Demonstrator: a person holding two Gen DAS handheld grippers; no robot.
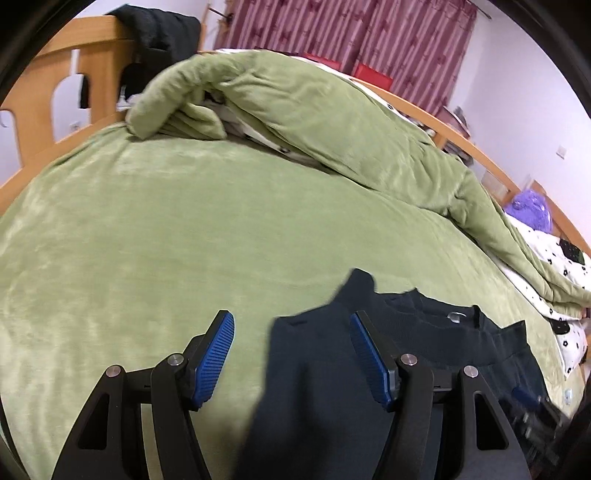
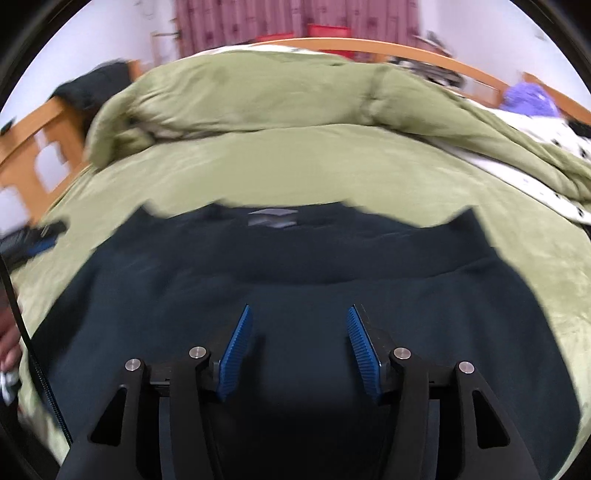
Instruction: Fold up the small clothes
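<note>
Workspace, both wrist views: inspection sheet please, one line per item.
Surface: green bedspread, mostly flat.
Job's things: dark garment spread flat, label near its far edge; a dark flap rises between the left gripper's fingers.
Clutter: bunched green quilt, purple item, black clothing on headboard.
Grippers: left gripper open; right gripper open above the garment.
Cables: black cable at left edge of right view.
Surroundings: wooden bed frame, maroon curtains, white walls.

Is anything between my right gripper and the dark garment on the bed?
Nothing visible. The right gripper is open directly over the dark garment, which lies spread on the green blanket; only cloth shows between the jaws.
</note>
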